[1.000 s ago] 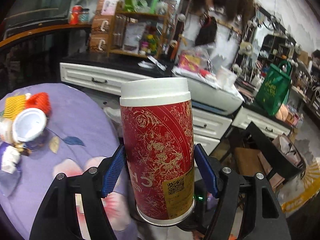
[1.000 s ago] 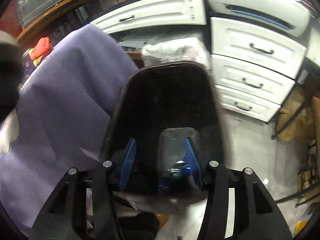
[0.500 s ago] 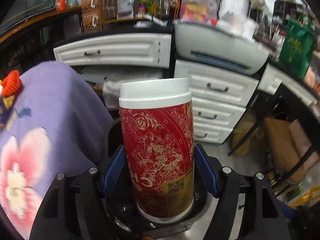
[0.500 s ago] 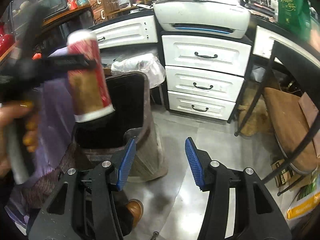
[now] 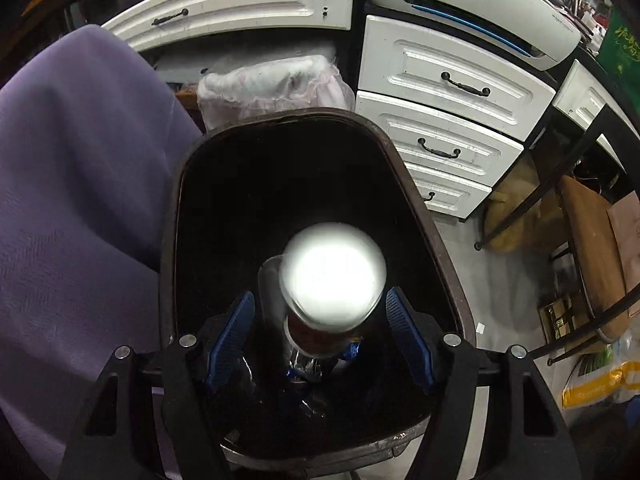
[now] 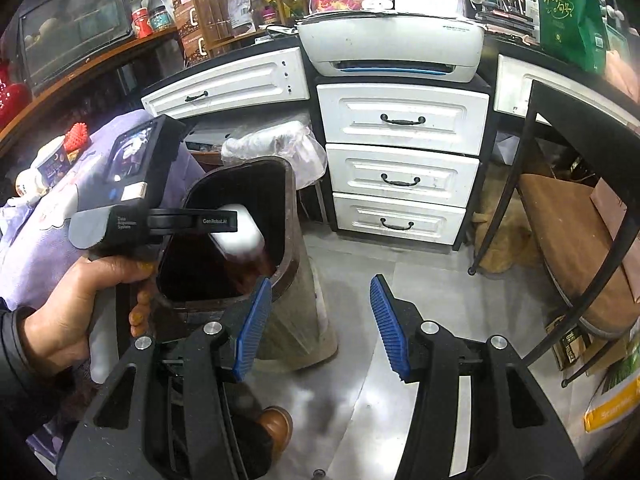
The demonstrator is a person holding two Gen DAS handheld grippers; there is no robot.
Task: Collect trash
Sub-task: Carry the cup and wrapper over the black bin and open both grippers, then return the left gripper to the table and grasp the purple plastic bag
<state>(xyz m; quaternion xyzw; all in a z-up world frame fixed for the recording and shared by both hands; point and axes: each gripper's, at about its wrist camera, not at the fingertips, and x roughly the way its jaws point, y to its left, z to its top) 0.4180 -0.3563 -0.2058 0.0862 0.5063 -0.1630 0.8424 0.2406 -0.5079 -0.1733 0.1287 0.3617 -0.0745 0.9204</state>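
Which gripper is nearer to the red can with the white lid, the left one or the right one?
Left. The left gripper is over the open trash bin with the red can between its fingers. The right gripper is open outside the bin, over the floor.

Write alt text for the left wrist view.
A red canister with a white lid, blurred, drops clear of the open left gripper into a dark trash bin. A purple cloth lies left; white drawers stand behind.
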